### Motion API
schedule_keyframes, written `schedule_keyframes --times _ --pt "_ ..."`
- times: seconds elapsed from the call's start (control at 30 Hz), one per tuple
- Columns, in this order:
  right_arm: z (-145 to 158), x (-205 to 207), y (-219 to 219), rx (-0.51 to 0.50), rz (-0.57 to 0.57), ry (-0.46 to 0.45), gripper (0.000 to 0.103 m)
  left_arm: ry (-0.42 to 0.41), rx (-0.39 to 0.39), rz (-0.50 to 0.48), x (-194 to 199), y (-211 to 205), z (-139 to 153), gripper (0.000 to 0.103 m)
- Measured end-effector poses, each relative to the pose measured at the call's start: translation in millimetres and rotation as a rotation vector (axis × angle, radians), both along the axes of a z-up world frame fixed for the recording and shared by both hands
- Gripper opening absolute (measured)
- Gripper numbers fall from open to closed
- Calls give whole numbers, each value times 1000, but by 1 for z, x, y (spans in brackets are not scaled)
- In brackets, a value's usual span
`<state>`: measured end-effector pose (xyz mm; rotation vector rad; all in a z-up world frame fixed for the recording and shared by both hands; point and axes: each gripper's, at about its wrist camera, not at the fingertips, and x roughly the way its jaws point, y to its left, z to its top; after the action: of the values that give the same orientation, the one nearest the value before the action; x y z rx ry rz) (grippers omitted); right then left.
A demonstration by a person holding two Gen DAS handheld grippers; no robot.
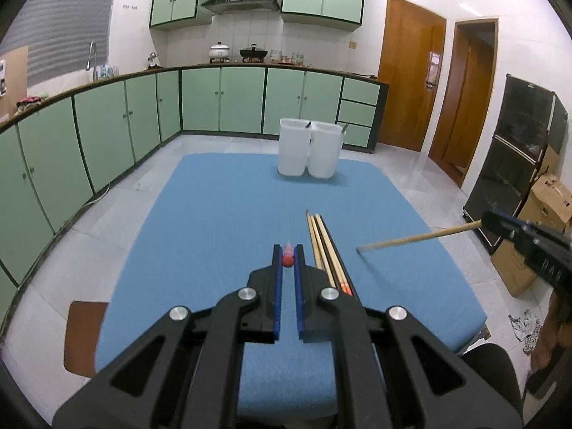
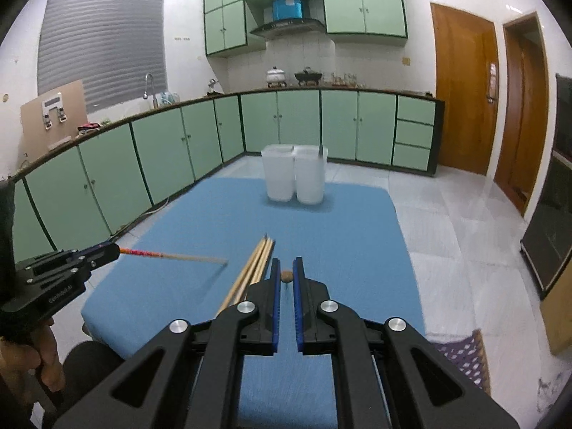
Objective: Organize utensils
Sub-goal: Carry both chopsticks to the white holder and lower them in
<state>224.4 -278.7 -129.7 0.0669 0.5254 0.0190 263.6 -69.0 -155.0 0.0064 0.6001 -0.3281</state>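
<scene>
My left gripper (image 1: 288, 255) is shut on a chopstick with a red patterned end (image 1: 288, 256); in the right wrist view this chopstick (image 2: 175, 256) sticks out level over the blue mat (image 2: 343, 221). My right gripper (image 2: 286, 271) is shut on a plain wooden chopstick (image 2: 286, 276); in the left wrist view it (image 1: 414, 238) points left above the mat (image 1: 221, 214). Several more chopsticks (image 1: 323, 246) lie bundled on the mat between the grippers, also in the right wrist view (image 2: 255, 268). Two white holders (image 1: 309, 152) stand side by side at the mat's far edge.
The holders (image 2: 295, 175) each have a utensil handle sticking out. Green kitchen cabinets (image 1: 107, 125) run along the left and back. A black shelf (image 1: 518, 157) and cardboard boxes (image 1: 547, 200) stand at the right. A brown stool (image 1: 84, 336) is by the table's left front corner.
</scene>
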Motion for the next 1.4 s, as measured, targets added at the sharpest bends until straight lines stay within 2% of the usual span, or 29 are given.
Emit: schedule_keyframes --times 0.13,0.23,0.4,0.8,1.0,1.17,1.4 --pt "27 10 0 -52 32 -4 6 -21 8 -11 7 3 25 5" --pt "35 21 3 -74 53 16 6 -24 15 -22 14 3 37 5" --pt "31 44 -3 -52 66 77 6 -1 21 -40 28 2 41 5" --pt "69 91 -13 -57 111 140 6 -14 56 -94 65 -9 76 5" --pt "101 117 -10 -58 133 153 6 -46 64 -124 85 -22 106 5" --pt "135 146 -15 -55 121 139 6 -72 61 -139 118 -36 135 5" --pt "175 198 -27 -25 74 116 6 -165 63 -121 171 -63 183 5"
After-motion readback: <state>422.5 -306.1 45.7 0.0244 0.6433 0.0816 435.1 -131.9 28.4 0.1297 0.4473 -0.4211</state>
